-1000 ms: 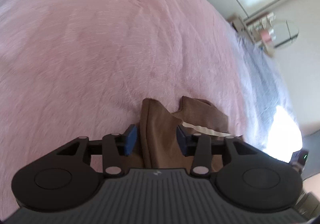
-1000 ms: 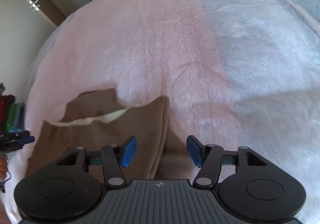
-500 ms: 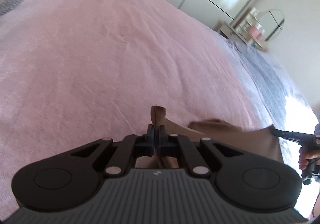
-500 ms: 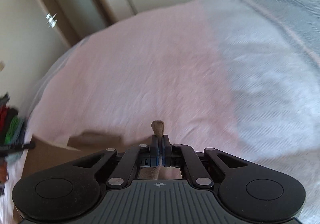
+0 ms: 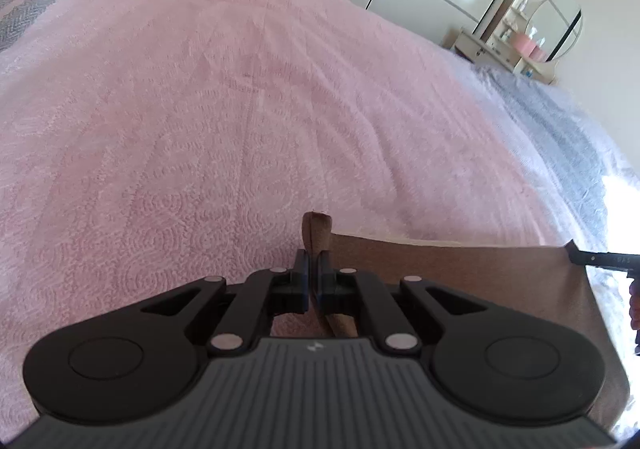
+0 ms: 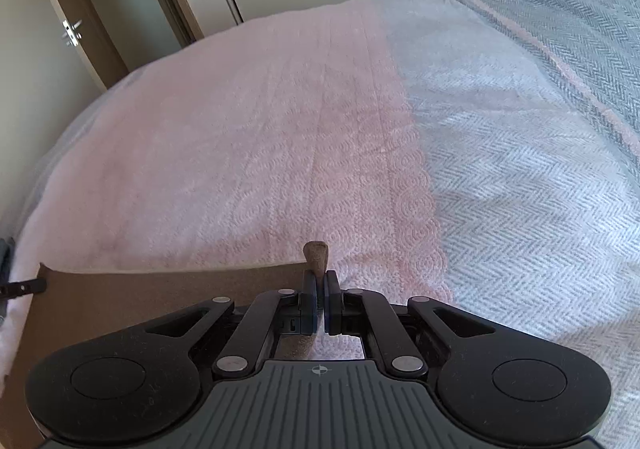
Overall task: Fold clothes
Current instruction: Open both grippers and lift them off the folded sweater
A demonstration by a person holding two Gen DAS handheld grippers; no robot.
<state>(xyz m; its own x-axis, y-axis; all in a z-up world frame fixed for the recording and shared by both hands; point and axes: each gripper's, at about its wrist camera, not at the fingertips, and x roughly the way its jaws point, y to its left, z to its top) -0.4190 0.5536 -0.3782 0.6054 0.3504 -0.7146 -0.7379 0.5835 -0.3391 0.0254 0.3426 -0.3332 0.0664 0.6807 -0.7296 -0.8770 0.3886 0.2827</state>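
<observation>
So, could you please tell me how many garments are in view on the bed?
1: a brown garment, stretched between the left gripper and right gripper. Others may lie outside view.

My left gripper [image 5: 313,273] is clamped on a corner of the brown garment [image 5: 460,269], a nub of cloth poking up past the pads. The fabric stretches taut toward three o'clock, where the right gripper [image 5: 576,257] pinches its far corner. Pink bedspread [image 5: 200,109] fills twelve o'clock; a round mirror [image 5: 554,27] sits at two.
</observation>
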